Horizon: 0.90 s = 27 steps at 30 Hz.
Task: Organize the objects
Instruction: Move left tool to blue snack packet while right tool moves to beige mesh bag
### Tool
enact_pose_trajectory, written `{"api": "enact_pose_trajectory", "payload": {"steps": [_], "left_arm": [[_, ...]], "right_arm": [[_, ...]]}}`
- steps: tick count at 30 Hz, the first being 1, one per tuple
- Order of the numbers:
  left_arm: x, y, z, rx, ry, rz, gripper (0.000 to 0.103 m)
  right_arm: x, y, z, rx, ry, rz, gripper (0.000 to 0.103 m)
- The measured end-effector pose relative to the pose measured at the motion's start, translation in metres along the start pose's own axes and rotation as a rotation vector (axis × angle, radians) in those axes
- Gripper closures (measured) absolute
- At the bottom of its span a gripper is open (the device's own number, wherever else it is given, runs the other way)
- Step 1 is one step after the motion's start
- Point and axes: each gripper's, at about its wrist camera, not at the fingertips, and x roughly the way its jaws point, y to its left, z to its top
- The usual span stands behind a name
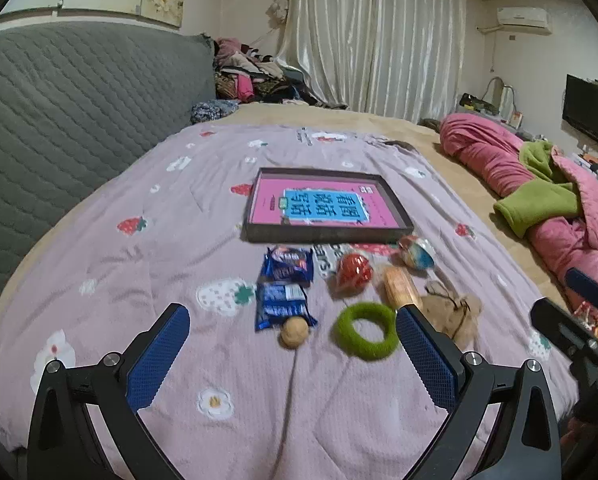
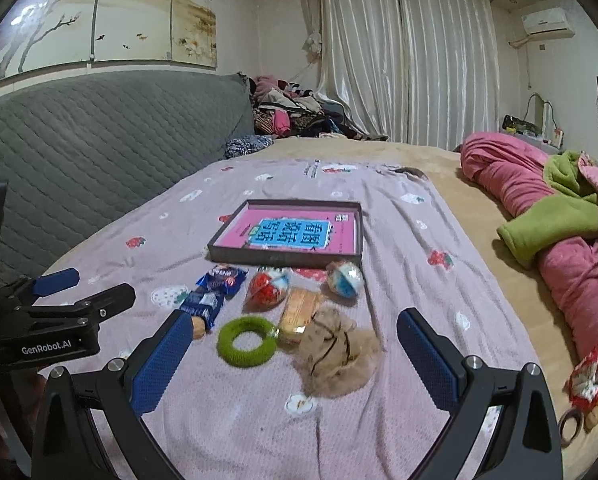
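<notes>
A green fuzzy ring (image 1: 366,329) lies on the lilac blanket (image 1: 139,264) of the bed, a walnut (image 1: 294,332) at its 9 o'clock and two blue snack packets (image 1: 285,286) at 10. The dark tray (image 1: 327,208) sits at 12. Left hand-held gripper (image 1: 293,344) and right hand-held gripper (image 2: 295,348) hover with fingers apart, empty.

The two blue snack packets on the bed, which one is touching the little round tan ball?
The nearer blue packet, farther from the tray: the tan ball sits against its bottom edge. The other packet lies clear of it.
</notes>
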Motion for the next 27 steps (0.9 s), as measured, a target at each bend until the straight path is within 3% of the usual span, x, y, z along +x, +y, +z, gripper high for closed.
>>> {"api": "enact_pose_trajectory", "payload": {"steps": [7, 15, 20, 27], "left_arm": [[0.006, 0.007, 0.031, 0.018, -0.029, 0.012, 0.000], [0.035, 0.007, 0.057, 0.025, 0.021, -0.018, 0.000], [0.064, 0.009, 0.049, 0.001, 0.082, -0.035, 0.000], [0.107, 0.003, 0.028, 0.021, 0.150, 0.009, 0.000]], "right_arm": [[0.013, -0.016, 0.031, -0.013, 0.011, -0.050, 0.000], [0.026, -0.018, 0.052, -0.039, 0.016, -0.044, 0.000], [0.050, -0.016, 0.034, -0.039, 0.064, -0.002, 0.000], [0.086, -0.013, 0.000, -0.075, 0.149, -0.043, 0.000]]}}
